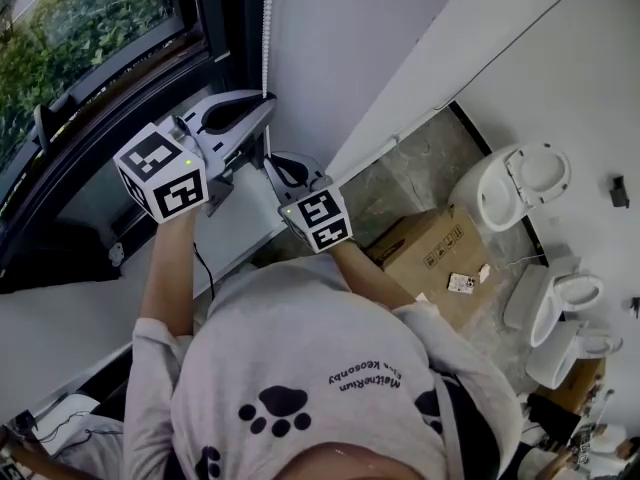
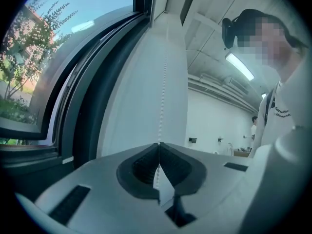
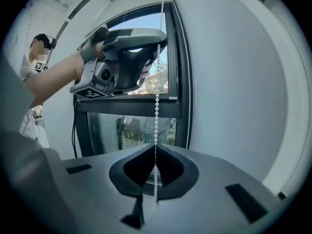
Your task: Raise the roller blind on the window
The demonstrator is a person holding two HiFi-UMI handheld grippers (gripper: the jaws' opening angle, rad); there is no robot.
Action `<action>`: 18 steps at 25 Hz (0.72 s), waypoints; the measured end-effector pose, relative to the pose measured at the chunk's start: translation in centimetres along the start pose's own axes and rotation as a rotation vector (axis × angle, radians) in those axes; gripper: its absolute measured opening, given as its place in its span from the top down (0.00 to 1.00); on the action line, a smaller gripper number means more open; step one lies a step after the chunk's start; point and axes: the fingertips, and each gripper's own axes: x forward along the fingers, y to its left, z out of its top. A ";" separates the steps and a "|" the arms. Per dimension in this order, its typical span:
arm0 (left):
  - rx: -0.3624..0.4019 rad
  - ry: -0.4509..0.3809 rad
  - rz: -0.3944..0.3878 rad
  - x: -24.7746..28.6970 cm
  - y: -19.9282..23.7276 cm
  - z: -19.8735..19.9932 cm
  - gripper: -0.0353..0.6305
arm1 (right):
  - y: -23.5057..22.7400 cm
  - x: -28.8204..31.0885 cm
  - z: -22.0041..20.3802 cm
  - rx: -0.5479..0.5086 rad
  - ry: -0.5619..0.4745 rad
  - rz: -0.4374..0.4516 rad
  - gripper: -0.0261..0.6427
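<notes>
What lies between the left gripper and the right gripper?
A straight stretch of white bead chain, running from the left gripper above down to the right gripper below, both shut on it. The right gripper view shows it.

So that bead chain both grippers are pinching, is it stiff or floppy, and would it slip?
Probably floppy: the chain runs straight between the left gripper and right gripper, as a hanging cord would. Likely light, with such thin small beads. It may resist slipping, since the beads give the shut fingers something to catch.
</notes>
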 end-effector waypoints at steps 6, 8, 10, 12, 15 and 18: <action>0.001 -0.036 0.022 -0.2 -0.3 -1.9 0.93 | -0.3 0.2 -2.0 0.014 0.009 0.009 0.95; 0.013 -0.037 0.029 0.0 -0.4 -2.4 0.93 | -0.4 0.1 -2.4 0.014 0.013 0.005 0.94; 0.017 -0.038 0.035 0.1 -0.3 -2.9 0.93 | -0.5 0.2 -3.0 0.019 0.021 0.000 0.94; 0.019 -0.040 0.048 0.0 -0.1 -3.4 0.93 | -0.4 0.4 -3.6 0.019 0.031 0.000 0.94; 0.012 -0.039 0.064 -0.1 0.3 -4.5 0.93 | -0.1 0.6 -4.6 0.004 0.061 0.010 0.94; -0.005 -0.032 0.065 -0.2 0.3 -5.8 0.93 | 0.3 0.6 -5.8 0.008 0.095 0.018 0.94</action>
